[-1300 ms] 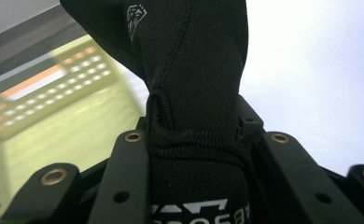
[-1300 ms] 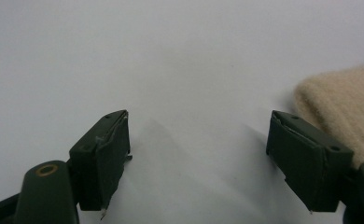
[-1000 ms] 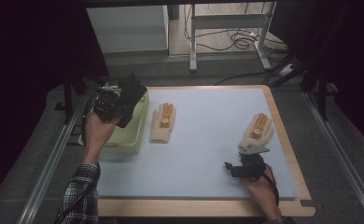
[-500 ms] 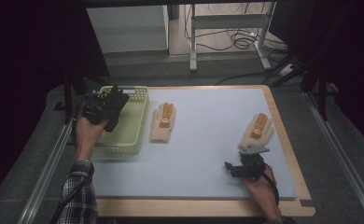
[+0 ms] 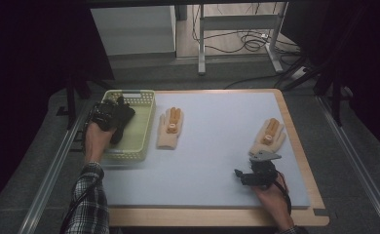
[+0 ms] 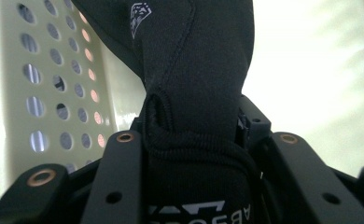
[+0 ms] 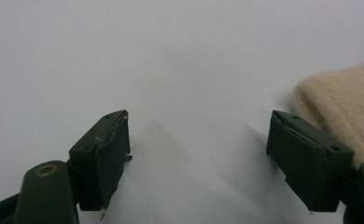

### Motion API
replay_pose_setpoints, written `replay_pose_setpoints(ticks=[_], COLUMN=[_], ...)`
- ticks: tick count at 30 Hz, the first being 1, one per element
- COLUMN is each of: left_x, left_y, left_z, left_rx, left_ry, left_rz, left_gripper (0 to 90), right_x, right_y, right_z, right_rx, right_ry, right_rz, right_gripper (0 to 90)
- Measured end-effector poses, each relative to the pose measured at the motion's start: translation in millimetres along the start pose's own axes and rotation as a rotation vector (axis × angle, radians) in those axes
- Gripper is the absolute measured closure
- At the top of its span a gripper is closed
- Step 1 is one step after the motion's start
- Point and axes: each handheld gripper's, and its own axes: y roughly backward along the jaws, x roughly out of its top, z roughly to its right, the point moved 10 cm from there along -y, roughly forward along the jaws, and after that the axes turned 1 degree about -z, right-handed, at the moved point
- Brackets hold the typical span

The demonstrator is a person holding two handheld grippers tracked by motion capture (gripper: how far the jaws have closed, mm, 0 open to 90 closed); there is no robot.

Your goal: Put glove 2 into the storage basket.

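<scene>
My left gripper [image 5: 111, 118] hangs over the yellow-green perforated basket [image 5: 142, 127] at the mat's left edge, shut on a black glove [image 5: 123, 122]. In the left gripper view the black glove [image 6: 196, 84] is clamped between the jaws, with the basket wall [image 6: 54, 84] behind it. Two beige gloves with orange patches lie flat on the mat, one [image 5: 170, 127] beside the basket and one [image 5: 269, 136] at the right. My right gripper [image 5: 251, 169] rests low on the mat just in front of that right glove, open and empty [image 7: 199, 144]. The beige glove's edge [image 7: 343, 105] lies by its right jaw.
A pale blue mat [image 5: 217, 146] covers a wooden board [image 5: 212, 217]. Metal rails run along both sides of the table. Beyond the far edge stand a white cabinet [image 5: 132, 29] and a metal frame with cables on the floor.
My left gripper has carried the black glove leftward and lower over the basket. The right gripper and both beige gloves have stayed still.
</scene>
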Motion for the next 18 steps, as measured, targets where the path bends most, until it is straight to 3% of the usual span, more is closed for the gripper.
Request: replay_pose_setpoints(ticks=[4, 9, 13, 18], left_x=[-3.6, -5.1, -2.2, 1.4], left_y=[-7.9, -8.2, -0.7, 13.4], left_z=[-2.9, -5.1, -3.1, 1.1], left_rx=[0.032, 0.047, 0.015, -0.043], left_ry=[-0.002, 0.004, 0.027, 0.024], left_rz=[-0.034, -0.044, -0.004, 0.060], left_gripper=[48.6, 22.9, 8.8, 4.1], right_x=[0.0, 0.0, 0.0, -0.1], right_y=[0.0, 0.0, 0.0, 0.0], right_z=[0.0, 0.0, 0.0, -0.1], right_rx=[0.000, 0.000, 0.000, -0.001], right_ry=[0.000, 0.000, 0.000, 0.000], right_rz=[0.000, 0.000, 0.000, 0.000], right_gripper=[21.1, 21.1, 21.1, 21.1])
